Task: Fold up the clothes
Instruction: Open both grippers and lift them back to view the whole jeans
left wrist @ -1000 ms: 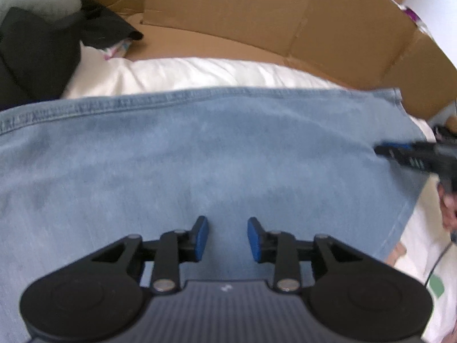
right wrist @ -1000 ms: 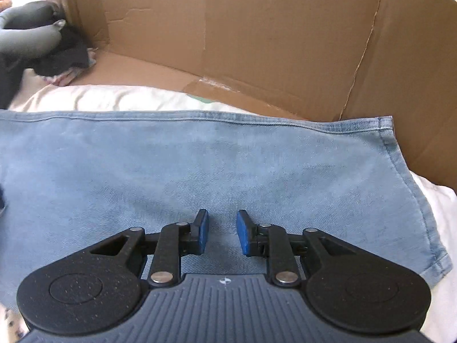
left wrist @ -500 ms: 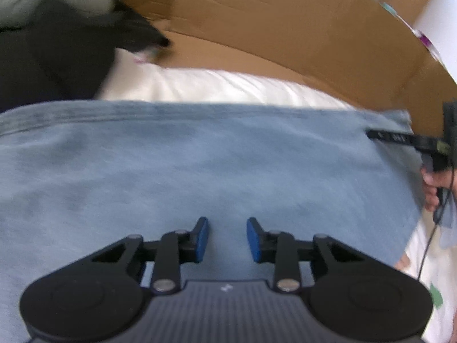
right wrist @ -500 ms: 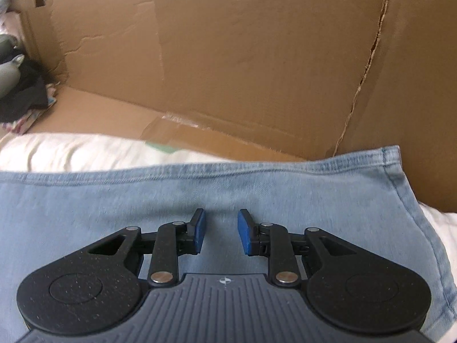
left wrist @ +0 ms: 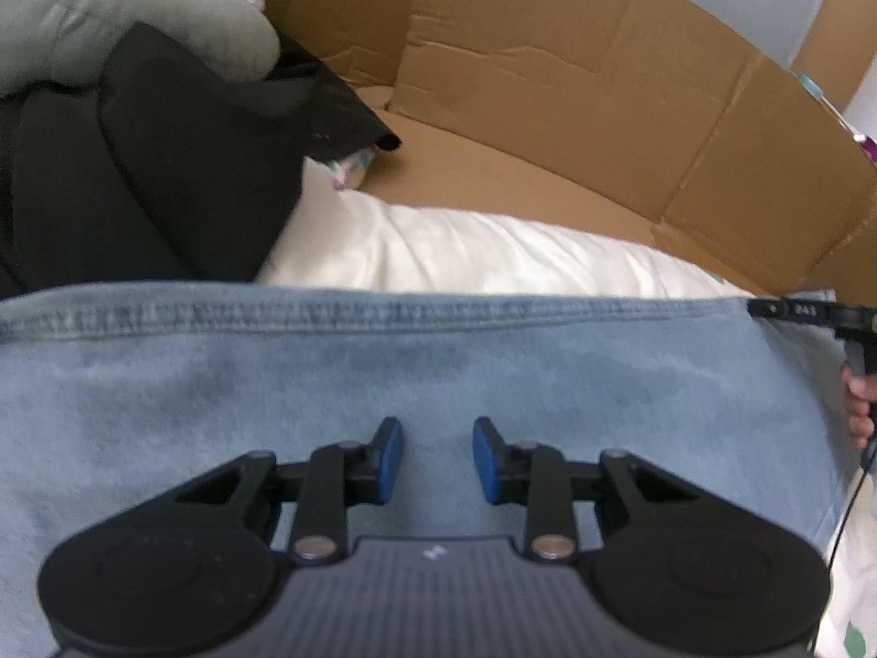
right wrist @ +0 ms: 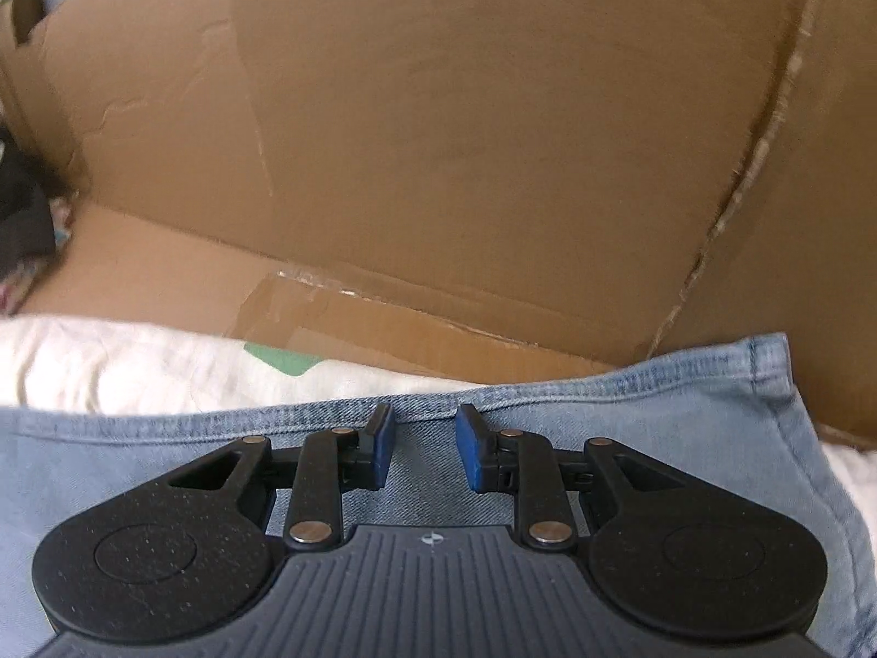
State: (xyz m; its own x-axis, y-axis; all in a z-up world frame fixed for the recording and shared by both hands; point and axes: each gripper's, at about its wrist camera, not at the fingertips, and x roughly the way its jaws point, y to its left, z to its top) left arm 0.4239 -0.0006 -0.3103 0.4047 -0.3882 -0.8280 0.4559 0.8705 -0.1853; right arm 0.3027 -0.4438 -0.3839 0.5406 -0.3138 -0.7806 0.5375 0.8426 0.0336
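A light blue denim garment lies flat on white bedding, its stitched far hem running across both views. My left gripper hovers over the cloth a short way back from that hem, open, with nothing between its blue pads. My right gripper is open too, its fingertips right at the far hem of the denim near the right corner. Whether its pads touch the cloth I cannot tell. The right gripper also shows at the right edge of the left wrist view, held by a hand.
A brown cardboard wall stands just behind the bedding. White bedding shows beyond the hem. A pile of black and grey clothes sits at the far left. A cable hangs by the hand at the right.
Both grippers have moved forward over the denim towards its far hem; the right one now reaches the hem. The clothes pile looms larger in the left wrist view. The jaws' gaps look unchanged.
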